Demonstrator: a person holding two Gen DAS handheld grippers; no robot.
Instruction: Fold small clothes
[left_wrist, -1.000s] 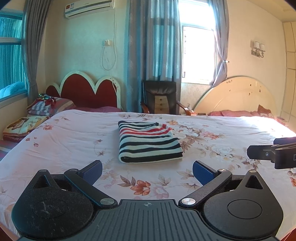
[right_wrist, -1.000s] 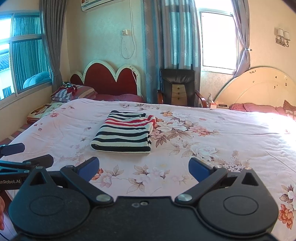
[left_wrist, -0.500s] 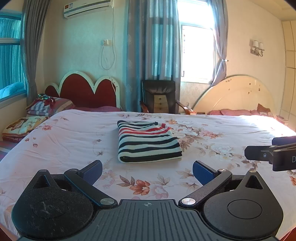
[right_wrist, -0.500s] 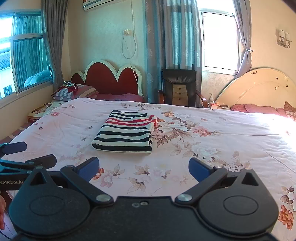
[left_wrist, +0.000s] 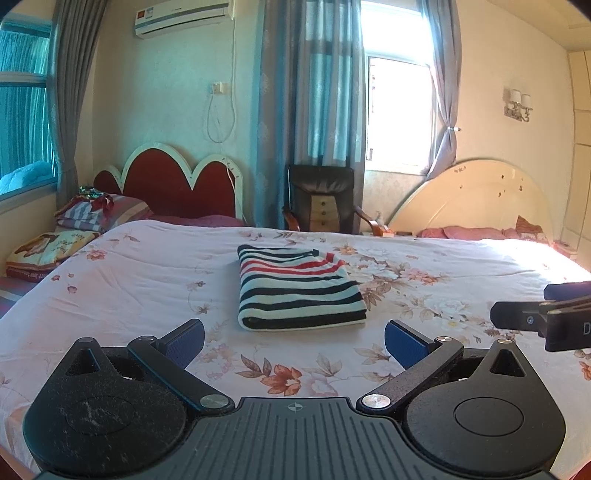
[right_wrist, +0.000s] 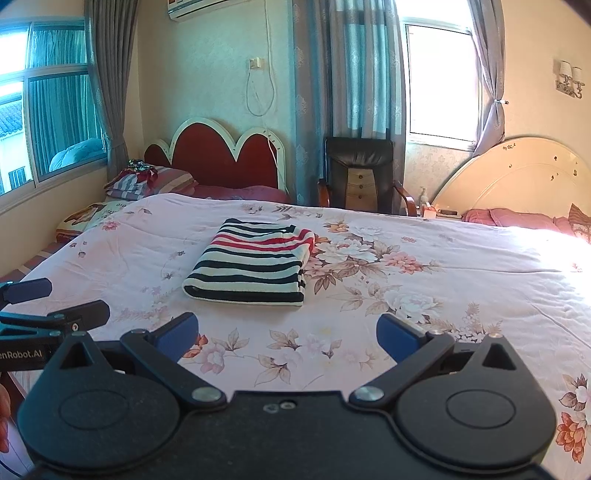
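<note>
**Striped garment, folded, on the bed**

The striped garment (left_wrist: 299, 288) lies as a neat rectangle near the middle of the flowered bedspread (left_wrist: 129, 280), apart from both tools. The left gripper (left_wrist: 293, 338) and right gripper (right_wrist: 286, 334) hover at the near edge, fingers spread wide, holding nothing. Risk: a further grasp at one layer only could drag the stack open, since the soft quilt gives underneath. Nothing lies between tools and garment. Beyond stand pillows (left_wrist: 99, 214), a chair (left_wrist: 321, 199), and two headboards.

Home bedroom: beds (left_wrist: 147, 280), curtains (left_wrist: 295, 81)
</note>
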